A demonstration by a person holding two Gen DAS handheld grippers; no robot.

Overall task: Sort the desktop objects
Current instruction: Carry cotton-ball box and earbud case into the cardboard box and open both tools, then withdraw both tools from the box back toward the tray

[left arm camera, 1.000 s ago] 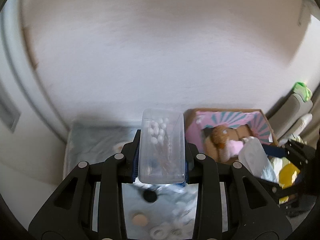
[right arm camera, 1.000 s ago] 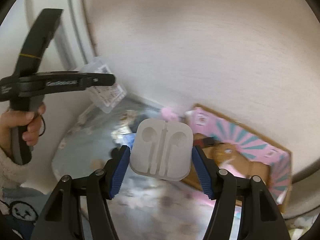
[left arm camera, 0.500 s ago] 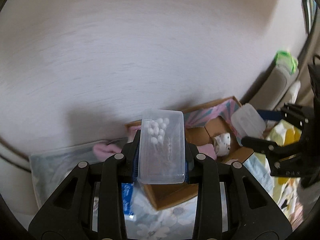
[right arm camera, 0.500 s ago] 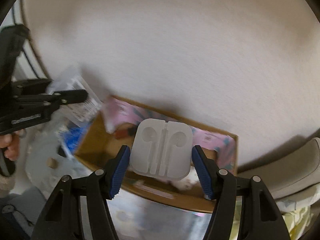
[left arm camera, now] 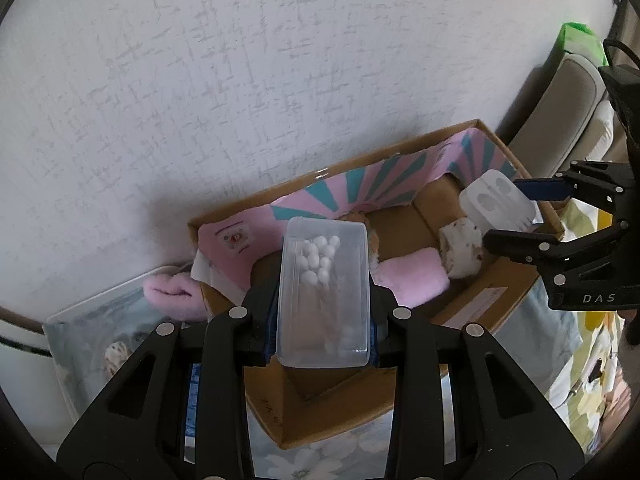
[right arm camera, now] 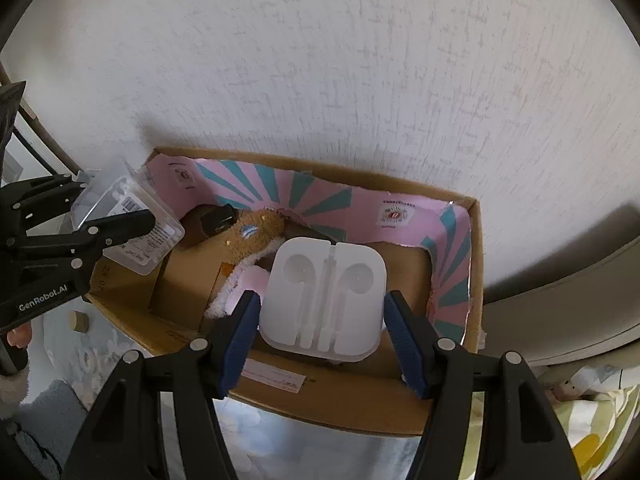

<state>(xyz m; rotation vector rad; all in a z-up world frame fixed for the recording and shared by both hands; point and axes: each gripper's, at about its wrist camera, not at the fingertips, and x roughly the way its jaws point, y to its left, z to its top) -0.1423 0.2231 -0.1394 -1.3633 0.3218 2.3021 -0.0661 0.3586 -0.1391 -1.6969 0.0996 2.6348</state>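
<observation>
Both grippers have swung over the cardboard box (right arm camera: 472,272), the left gripper (left arm camera: 323,316) clamping the cotton-swab case (left arm camera: 323,292) and the right gripper (right arm camera: 323,312) clamping the white earphone tray (right arm camera: 324,300), so both look ready to drop in.

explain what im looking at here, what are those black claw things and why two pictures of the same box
The black claws are two hand-held grippers; a person squeezes one in each hand. Each carries a wide-angle camera looking along its fingers, so you get two views of one scene. The left gripper is shut on a clear box of cotton swabs. The right gripper is shut on a white earphone case. Both hover over an open cardboard box with a pink and teal lining, standing against a white wall on a flowered cloth. A pink plush toy lies inside. Each view also shows the other gripper from the side.
</observation>
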